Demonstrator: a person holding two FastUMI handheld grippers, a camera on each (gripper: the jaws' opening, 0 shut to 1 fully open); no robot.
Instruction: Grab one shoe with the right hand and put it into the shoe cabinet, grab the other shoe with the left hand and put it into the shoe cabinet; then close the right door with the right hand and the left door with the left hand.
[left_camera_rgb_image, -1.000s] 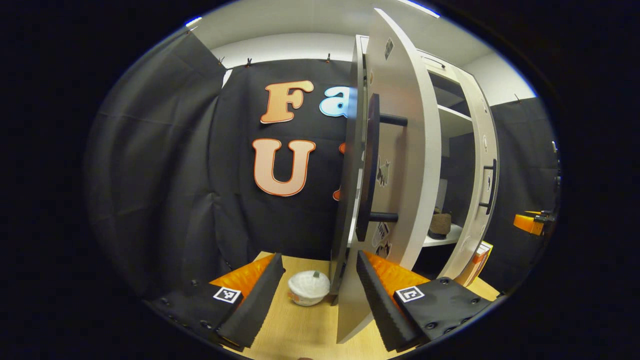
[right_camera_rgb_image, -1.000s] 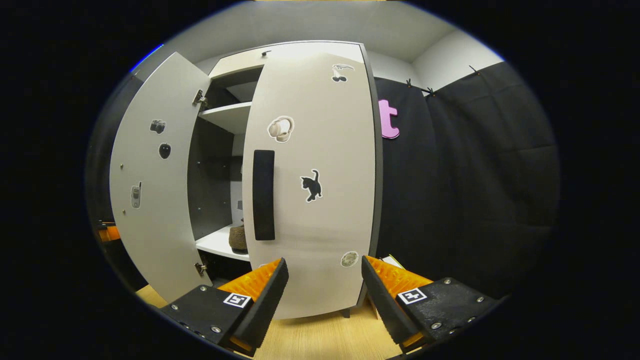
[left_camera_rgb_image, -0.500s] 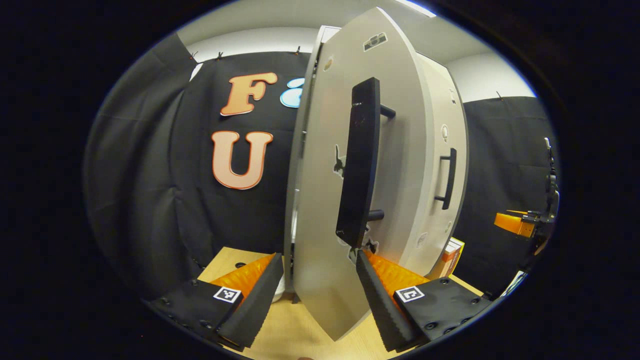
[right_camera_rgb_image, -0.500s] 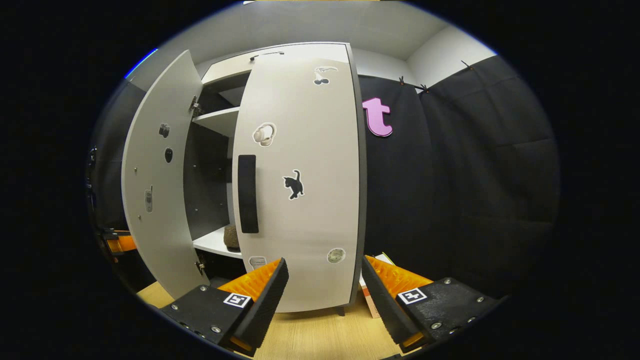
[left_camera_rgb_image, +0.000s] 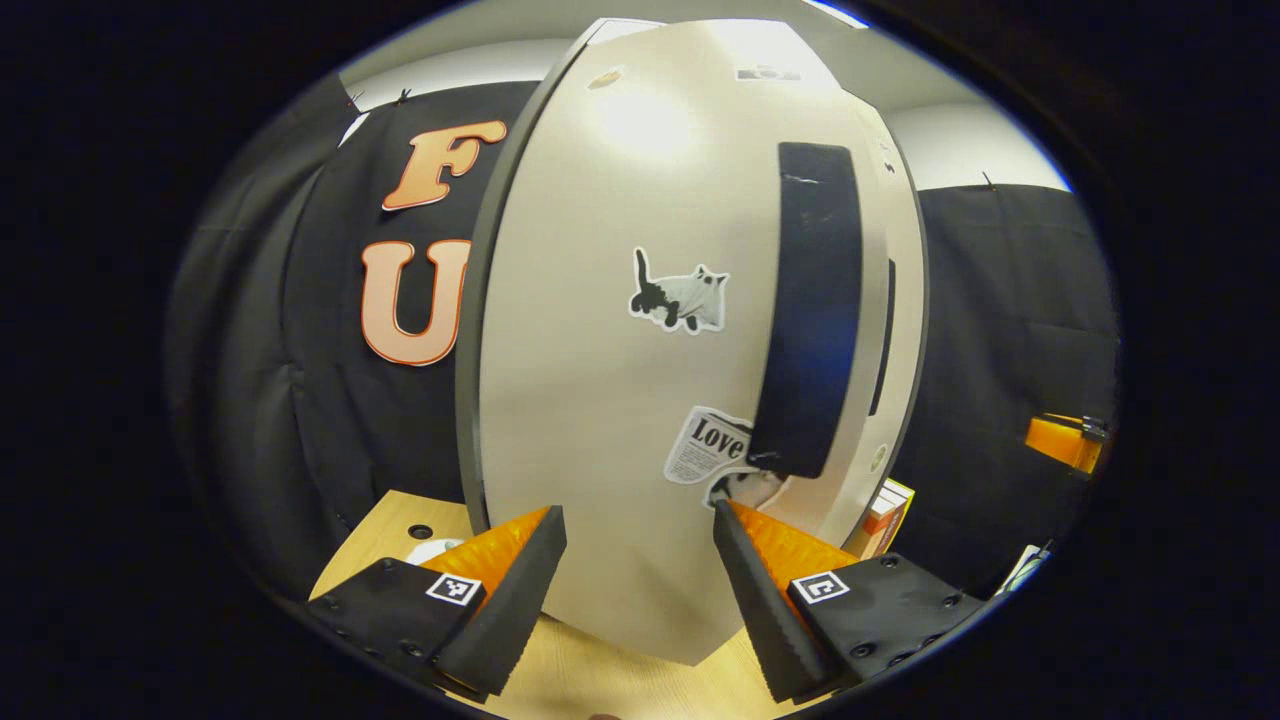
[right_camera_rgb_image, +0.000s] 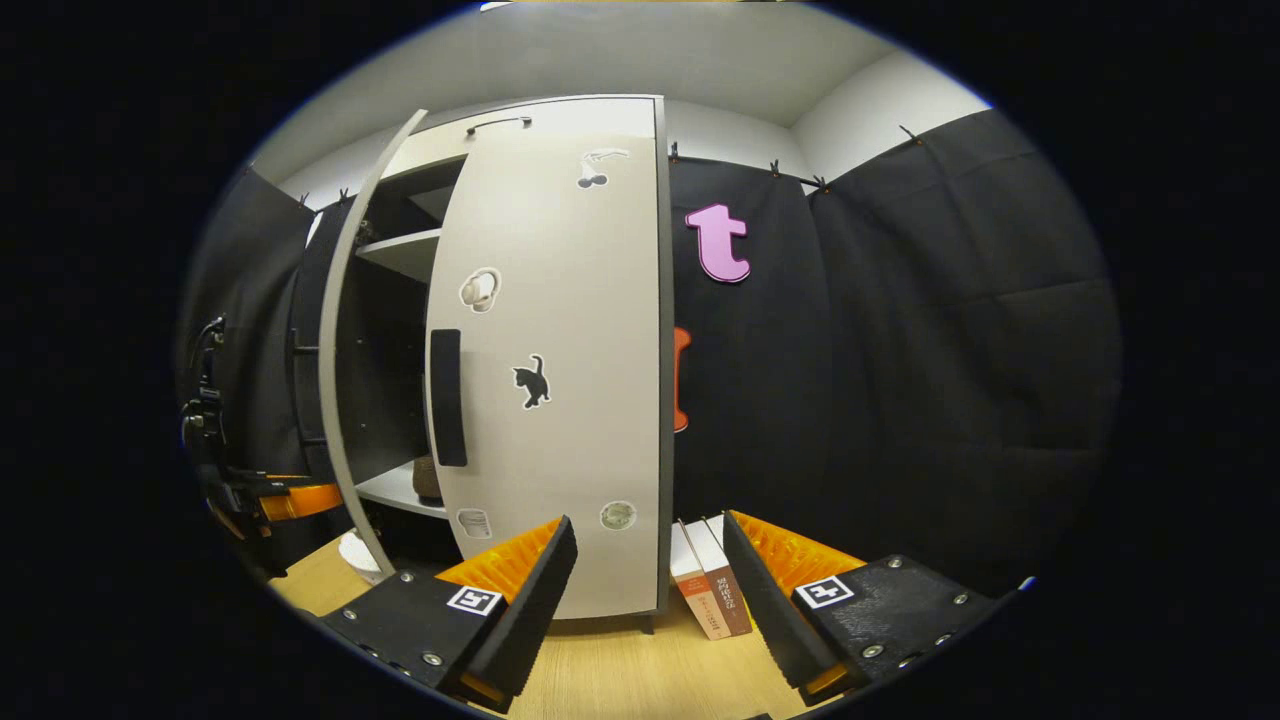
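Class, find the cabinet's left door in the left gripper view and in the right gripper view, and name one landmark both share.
Left gripper view: left door fills the centre, face-on.
Right gripper view: left door stands edge-on, left of centre, ajar.
Shared landmark: the books beside the cabinet's right side.

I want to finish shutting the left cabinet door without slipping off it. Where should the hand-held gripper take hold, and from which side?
Grip the left door's black bar handle around its middle, coming straight at the door's outer face. The bar runs vertically and seems to stand off the panel, so the open left hand-held gripper could probably close across it from either side.
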